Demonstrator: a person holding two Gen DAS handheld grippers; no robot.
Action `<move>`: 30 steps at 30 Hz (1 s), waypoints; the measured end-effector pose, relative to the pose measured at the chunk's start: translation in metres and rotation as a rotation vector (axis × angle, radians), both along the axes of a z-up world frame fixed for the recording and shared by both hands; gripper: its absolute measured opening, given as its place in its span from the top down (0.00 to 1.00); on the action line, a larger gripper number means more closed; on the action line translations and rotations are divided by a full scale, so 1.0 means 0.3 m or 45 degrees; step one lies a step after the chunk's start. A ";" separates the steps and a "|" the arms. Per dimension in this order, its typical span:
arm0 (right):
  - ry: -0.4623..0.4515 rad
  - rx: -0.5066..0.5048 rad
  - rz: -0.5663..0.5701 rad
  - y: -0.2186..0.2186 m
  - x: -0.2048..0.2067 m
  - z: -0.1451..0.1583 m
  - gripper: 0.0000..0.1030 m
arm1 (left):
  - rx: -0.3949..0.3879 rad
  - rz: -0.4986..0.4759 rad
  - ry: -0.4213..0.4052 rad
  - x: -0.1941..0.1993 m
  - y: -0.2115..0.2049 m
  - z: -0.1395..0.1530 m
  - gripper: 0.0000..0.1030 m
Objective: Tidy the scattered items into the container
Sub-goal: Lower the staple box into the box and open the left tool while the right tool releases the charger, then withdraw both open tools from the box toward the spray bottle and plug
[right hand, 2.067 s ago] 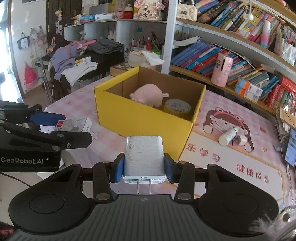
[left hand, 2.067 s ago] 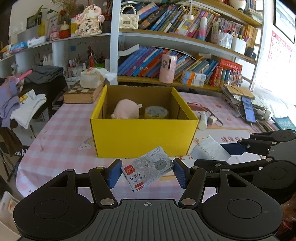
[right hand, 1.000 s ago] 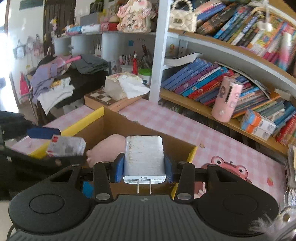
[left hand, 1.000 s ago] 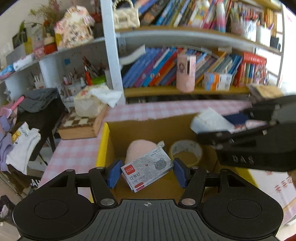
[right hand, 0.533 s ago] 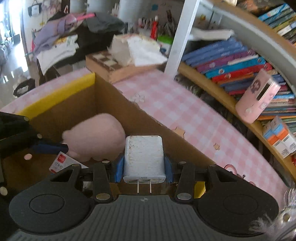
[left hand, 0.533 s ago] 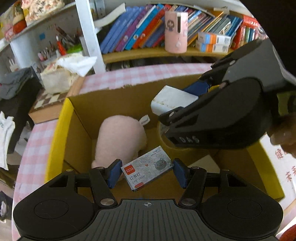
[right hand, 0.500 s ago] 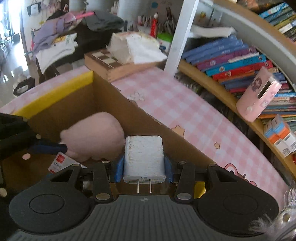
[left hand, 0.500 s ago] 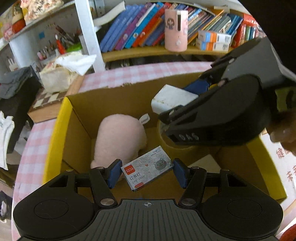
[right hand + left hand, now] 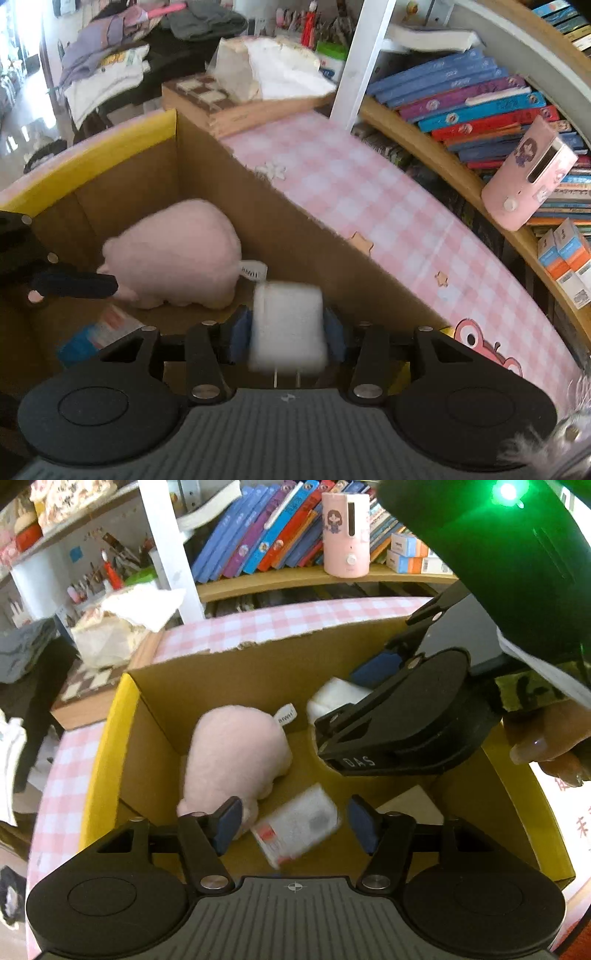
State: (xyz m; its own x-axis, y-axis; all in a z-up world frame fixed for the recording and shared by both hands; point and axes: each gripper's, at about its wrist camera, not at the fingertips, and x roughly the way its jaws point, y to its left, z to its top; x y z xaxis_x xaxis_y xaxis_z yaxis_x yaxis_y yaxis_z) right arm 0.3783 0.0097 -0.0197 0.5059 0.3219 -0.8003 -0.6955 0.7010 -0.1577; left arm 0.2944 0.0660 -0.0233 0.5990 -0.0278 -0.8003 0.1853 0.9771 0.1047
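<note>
The yellow cardboard box (image 9: pixel 107 746) holds a pink plush toy (image 9: pixel 236 753). My left gripper (image 9: pixel 295 821) is open over the box; the staples box (image 9: pixel 297 823) is blurred and loose between its fingers, apart from both pads. My right gripper (image 9: pixel 288 332) is inside the box at the right, with the white charger plug (image 9: pixel 288 328) between its pads; the plug is blurred and I cannot tell whether the pads still grip it. The right gripper and charger (image 9: pixel 336 698) also show in the left wrist view. In the right wrist view the plush (image 9: pixel 177 254) and staples box (image 9: pixel 99 332) lie at left.
A pink checked tablecloth (image 9: pixel 369 192) surrounds the box. Bookshelves with books (image 9: pixel 266 535) and a pink humidifier (image 9: pixel 345 535) stand behind. A chessboard box with a tissue pack (image 9: pixel 110 638) sits at the back left. A flat card (image 9: pixel 413 805) lies on the box floor.
Both grippers moved down into the box. My left gripper opened and the staples box slipped out of its pads. The charger blurred between the right pads.
</note>
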 end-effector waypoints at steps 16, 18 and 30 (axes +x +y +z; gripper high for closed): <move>-0.185 0.223 -0.053 -0.062 -0.216 0.200 0.49 | -0.047 0.055 -0.222 -0.197 0.010 0.159 0.28; -0.226 0.241 -0.061 -0.076 -0.257 0.227 0.49 | -0.051 0.062 -0.249 -0.232 0.014 0.181 0.28; -0.355 0.362 -0.149 -0.216 -0.529 0.335 0.49 | -0.084 0.147 -0.416 -0.485 0.051 0.290 0.23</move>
State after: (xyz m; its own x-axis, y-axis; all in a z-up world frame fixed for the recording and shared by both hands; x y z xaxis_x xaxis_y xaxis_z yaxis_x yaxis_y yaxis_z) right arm 0.2196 -0.0549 0.0809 0.7369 0.4379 -0.5150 -0.5665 0.8157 -0.1170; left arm 0.1490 0.0813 0.0636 0.8255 0.0095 -0.5643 0.0405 0.9963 0.0761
